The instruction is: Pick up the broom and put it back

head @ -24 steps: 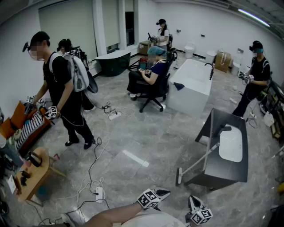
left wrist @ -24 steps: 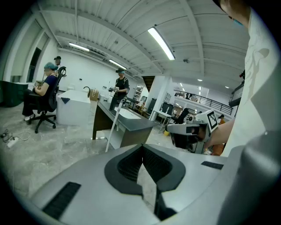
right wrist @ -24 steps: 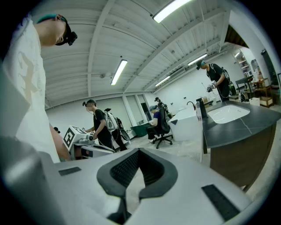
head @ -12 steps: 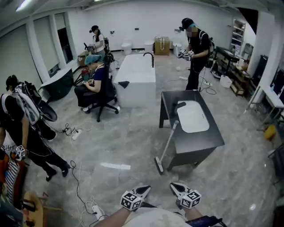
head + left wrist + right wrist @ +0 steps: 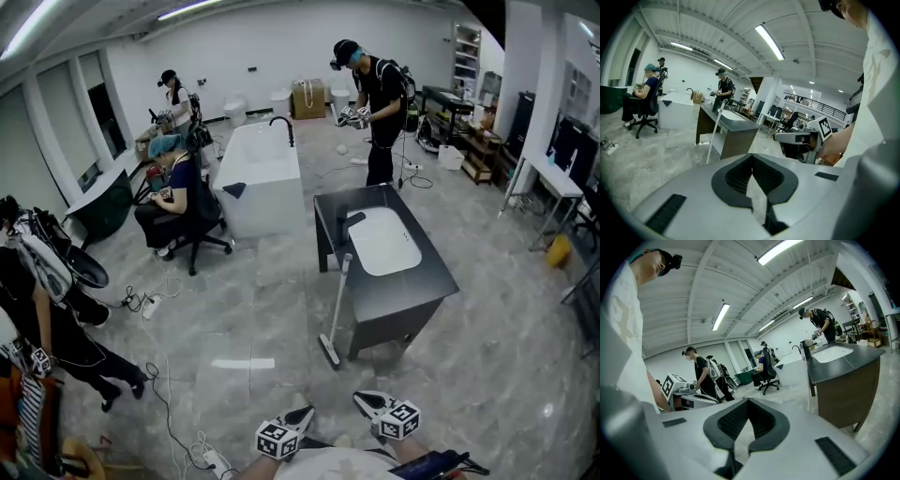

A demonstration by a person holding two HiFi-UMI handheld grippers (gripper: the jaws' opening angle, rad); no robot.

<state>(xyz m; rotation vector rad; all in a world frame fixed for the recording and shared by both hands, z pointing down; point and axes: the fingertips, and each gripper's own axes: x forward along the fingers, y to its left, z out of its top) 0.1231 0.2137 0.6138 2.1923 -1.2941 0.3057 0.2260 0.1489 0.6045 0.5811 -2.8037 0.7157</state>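
The broom (image 5: pixel 336 305) has a white handle and leans upright against the near left corner of the dark sink cabinet (image 5: pixel 412 291), its head on the floor. In the left gripper view the broom (image 5: pixel 714 133) stands ahead, well out of reach. Both grippers sit low at the bottom of the head view, close to my body. My left gripper (image 5: pixel 302 414) is shut with nothing in it, and so is my right gripper (image 5: pixel 362 400). The left gripper's (image 5: pixel 751 156) tips meet in its own view. The right gripper's (image 5: pixel 748 401) tips also meet, and the broom does not show there.
A white bathtub (image 5: pixel 258 173) stands behind the cabinet. One person sits on an office chair (image 5: pixel 178 192); another person (image 5: pixel 373 98) stands at the back with grippers, and a third person (image 5: pixel 42 314) stands at the left. Cables and a power strip (image 5: pixel 214 459) lie on the floor near my left.
The head view has swung round: the sink cabinet and broom have moved from the right toward the middle. Both grippers stay low and shut.
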